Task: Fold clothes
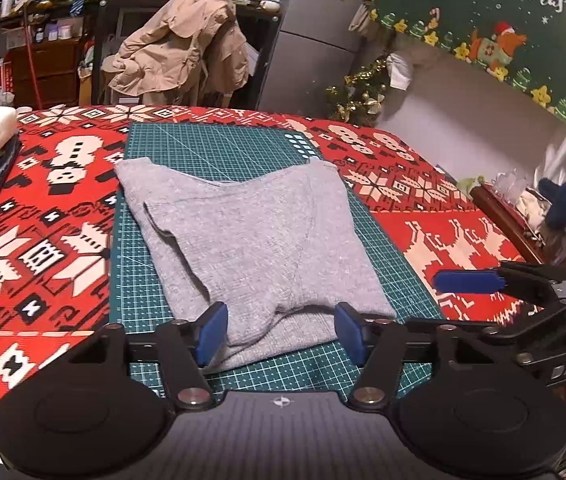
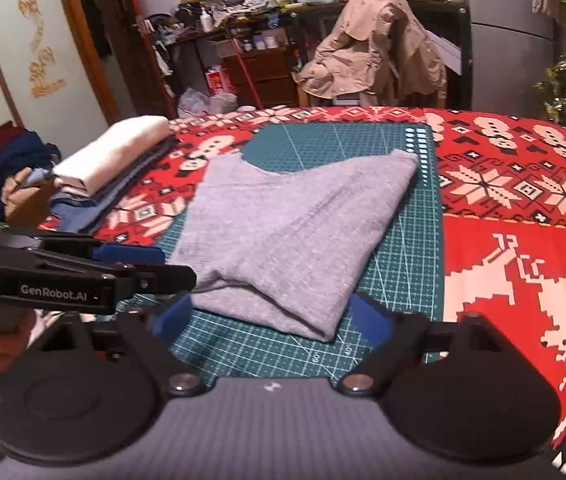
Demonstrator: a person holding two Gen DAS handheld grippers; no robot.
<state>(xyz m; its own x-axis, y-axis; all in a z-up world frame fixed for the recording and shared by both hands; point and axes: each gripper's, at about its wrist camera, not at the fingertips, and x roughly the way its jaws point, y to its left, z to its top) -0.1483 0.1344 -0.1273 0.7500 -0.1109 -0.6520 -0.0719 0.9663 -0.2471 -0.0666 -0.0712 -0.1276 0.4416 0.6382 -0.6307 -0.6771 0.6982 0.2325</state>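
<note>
Grey shirt (image 1: 251,236) lies folded on the green mat (image 1: 219,148); both tongs, left (image 1: 281,330) and right (image 2: 271,320), gape released at its near edge.

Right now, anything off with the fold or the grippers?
The grey shirt lies skewed on the cutting mat, its edges running diagonal to the grid, and the near hem is bunched. Both the left gripper and the right gripper are open at that near edge. Nothing looks damaged.
</note>
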